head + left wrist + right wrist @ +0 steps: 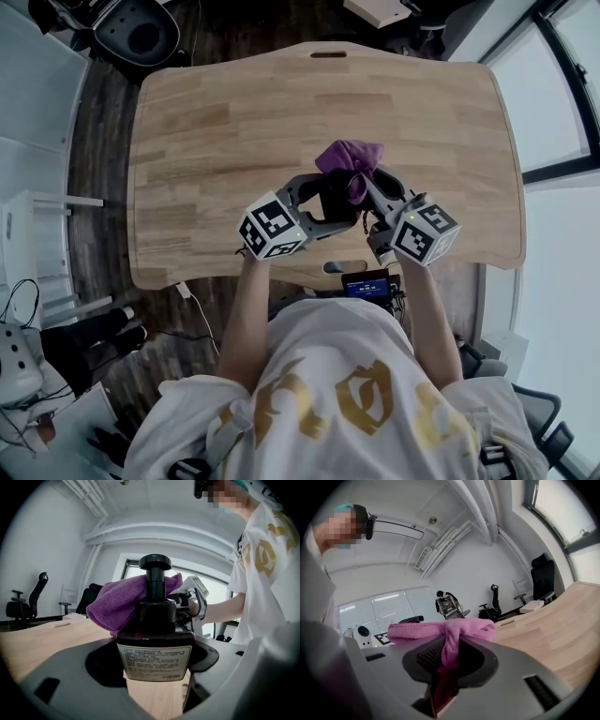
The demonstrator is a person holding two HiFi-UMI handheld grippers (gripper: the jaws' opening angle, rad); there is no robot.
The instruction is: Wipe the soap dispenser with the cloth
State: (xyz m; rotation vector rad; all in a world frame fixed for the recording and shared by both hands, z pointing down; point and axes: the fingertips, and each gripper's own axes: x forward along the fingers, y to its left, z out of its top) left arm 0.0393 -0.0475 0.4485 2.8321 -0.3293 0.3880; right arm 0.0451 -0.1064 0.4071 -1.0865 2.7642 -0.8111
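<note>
Left gripper [157, 679]: its jaws are closed on the lower body of the soap dispenser, with one smooth grey moulded jaw seen at each side of it.
Soap dispenser [154, 625]: it is held upright between the left jaws. The bottle is dark brown, glossy and squarish, with rounded shoulders. A round black pump head is carried on a thin neck. A pale printed label is fixed to the face nearest the jaws' base. Whether its base rests on the table cannot be told.
Right gripper [446, 667]: its jaws are pressed together on a twisted fold of the cloth, with black ribbed pads seen beside the pinch.
Cloth [445, 631]: it is purple-pink, soft and nubby. It is bunched just beyond the right jaw tips and lies against the dispenser's far shoulder and neck, beyond the left jaws.
Table [234, 112]: it is made of pale wood in jointed strips, has rounded corners, and lies below both grippers.
</note>
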